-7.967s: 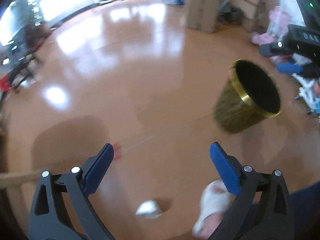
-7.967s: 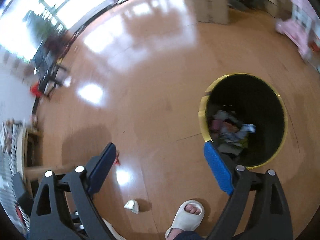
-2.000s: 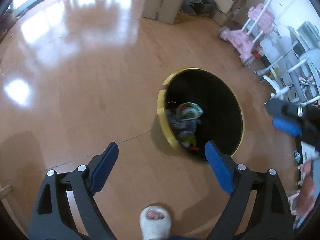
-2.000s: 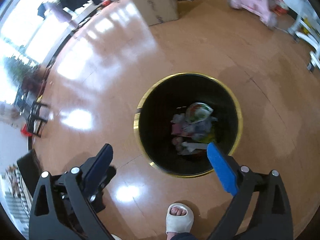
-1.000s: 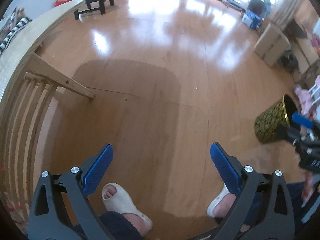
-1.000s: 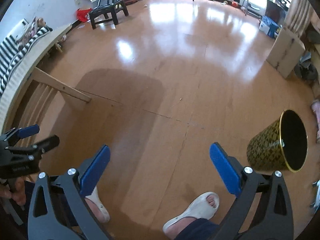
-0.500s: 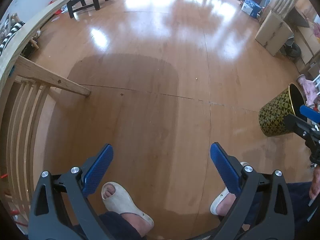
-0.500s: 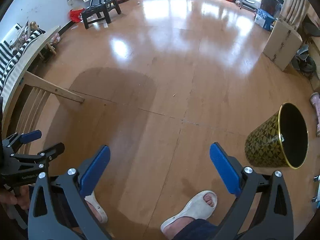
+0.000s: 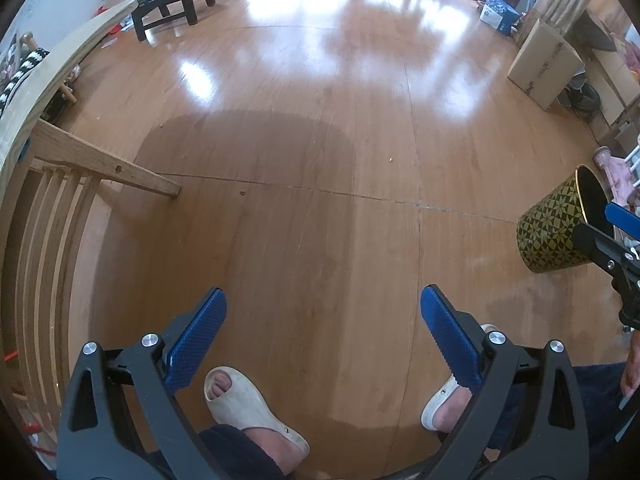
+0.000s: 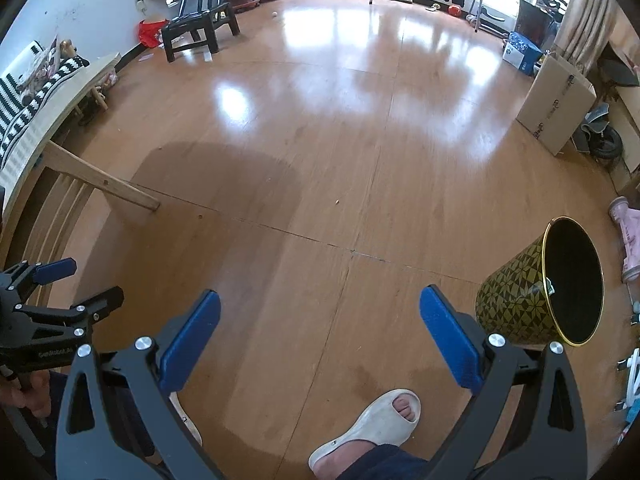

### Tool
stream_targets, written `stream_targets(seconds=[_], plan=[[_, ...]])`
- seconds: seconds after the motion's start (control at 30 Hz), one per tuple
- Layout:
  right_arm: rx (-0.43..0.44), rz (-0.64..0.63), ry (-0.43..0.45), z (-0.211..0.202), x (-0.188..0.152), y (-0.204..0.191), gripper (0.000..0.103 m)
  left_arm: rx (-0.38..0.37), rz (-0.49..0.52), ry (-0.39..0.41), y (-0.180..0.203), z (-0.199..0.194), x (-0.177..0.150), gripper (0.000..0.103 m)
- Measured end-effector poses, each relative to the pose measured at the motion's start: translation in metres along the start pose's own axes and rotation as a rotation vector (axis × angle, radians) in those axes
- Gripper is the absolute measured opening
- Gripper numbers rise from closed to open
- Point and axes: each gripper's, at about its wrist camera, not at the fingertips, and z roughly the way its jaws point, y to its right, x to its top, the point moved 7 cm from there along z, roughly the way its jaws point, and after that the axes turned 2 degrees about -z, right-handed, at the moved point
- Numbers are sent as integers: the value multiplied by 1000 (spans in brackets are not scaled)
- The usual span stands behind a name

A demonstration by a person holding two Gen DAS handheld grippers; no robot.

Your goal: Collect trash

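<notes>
1. Trash to pick up is very hard to find: one tiny pale crumb (image 9: pixel 390 158) lies far out on the shiny brown wooden floor (image 9: pixel 320 208), well apart from both grippers. It shows in the right view too (image 10: pixel 337 201).

2. That crumb looks very light and very small. I think it may slip out between wide pads, so a pinch right on top of it, with the pads pressed down to the floor, seems best.

3. Over on the right stands the round bin with a green-and-gold star pattern and a gold rim (image 10: pixel 520 296). It leans a bit in the view, and its dark inside cannot be seen well.

4. The bin looks thin and light, so I think a bump could tip it. Its gold rim seems the best place to hold it.

5. The left gripper (image 9: pixel 322 320) has its blue jaws wide apart with nothing between them.

6. The right gripper (image 10: pixel 319 322) is the same: jaws spread wide, holding nothing.

7. Near the bottom are the person's feet in white slip-on sandals (image 10: pixel 372 428).

8. A slatted wooden frame (image 9: pixel 60 184) sits at the left, and a brown cardboard box (image 10: pixel 560 100) sits far right.
</notes>
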Motion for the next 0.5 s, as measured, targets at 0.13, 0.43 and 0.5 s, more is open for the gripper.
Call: stream_targets(seconds=[0.13,0.43,0.5], plan=[[0,1,2,-1,1,1,96,2,0,2,-1,-1,1,95],[3,-4,3,-2,2,-1,96,3,5,0,0,-2,3,95],[1,-2,4,-2,2,0,96,5,4,1,0,-2,2,95]])
